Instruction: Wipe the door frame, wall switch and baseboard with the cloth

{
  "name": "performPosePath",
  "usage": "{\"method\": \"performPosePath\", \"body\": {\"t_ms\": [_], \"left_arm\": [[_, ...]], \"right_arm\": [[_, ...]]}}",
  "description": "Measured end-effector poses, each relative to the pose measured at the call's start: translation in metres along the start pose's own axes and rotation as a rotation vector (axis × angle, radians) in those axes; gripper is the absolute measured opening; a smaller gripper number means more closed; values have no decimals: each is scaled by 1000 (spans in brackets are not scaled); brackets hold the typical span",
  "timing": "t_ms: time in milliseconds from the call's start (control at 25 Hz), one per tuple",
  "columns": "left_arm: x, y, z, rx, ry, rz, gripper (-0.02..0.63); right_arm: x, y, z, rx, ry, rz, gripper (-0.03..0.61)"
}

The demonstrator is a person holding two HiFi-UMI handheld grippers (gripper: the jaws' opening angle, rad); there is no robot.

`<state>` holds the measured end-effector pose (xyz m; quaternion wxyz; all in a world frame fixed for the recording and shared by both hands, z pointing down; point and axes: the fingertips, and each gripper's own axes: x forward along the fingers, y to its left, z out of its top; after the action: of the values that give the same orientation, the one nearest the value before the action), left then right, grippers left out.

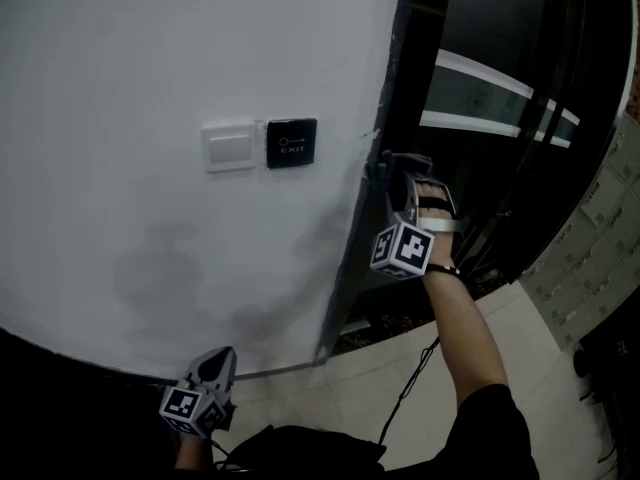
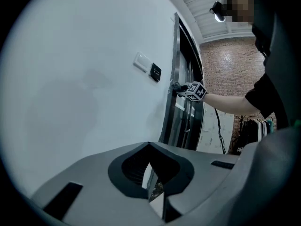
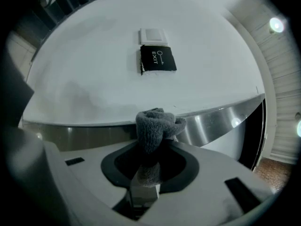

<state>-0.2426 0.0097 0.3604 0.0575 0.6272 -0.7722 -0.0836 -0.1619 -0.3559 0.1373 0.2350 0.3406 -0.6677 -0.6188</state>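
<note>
Right gripper (image 3: 149,166) clamps the bunched grey cloth (image 3: 155,125) against the steel door frame (image 1: 368,203), evidently to wipe it. Left gripper (image 1: 218,360), jaws together and empty, hangs idle low and left of the frame.

Dim, low contrast all round. The wall (image 1: 150,68) is the brightest surface and evenly lit, with faint grey blotchy shadows under the switch (image 1: 229,146). Head view: doorway (image 1: 490,168) and bottom-left corner crush to black. Right gripper view: ceiling lights (image 3: 276,25) bloom, small specular spot on the steel door frame (image 3: 211,124), cloth (image 3: 155,124) in the right claw (image 3: 148,154) is sharp. Left gripper view: one ceiling spot (image 2: 219,17) glares. Both gripper views are fisheye, with black vignette and bowed lines.
</note>
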Motion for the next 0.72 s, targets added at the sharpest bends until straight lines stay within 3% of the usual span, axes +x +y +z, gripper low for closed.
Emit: {"method": "performPosePath", "body": {"t_ms": [720], "left_arm": [[-9, 1, -20, -22, 37, 42, -9]], "right_arm": [[-9, 102, -15, -12, 5, 164, 95]]}}
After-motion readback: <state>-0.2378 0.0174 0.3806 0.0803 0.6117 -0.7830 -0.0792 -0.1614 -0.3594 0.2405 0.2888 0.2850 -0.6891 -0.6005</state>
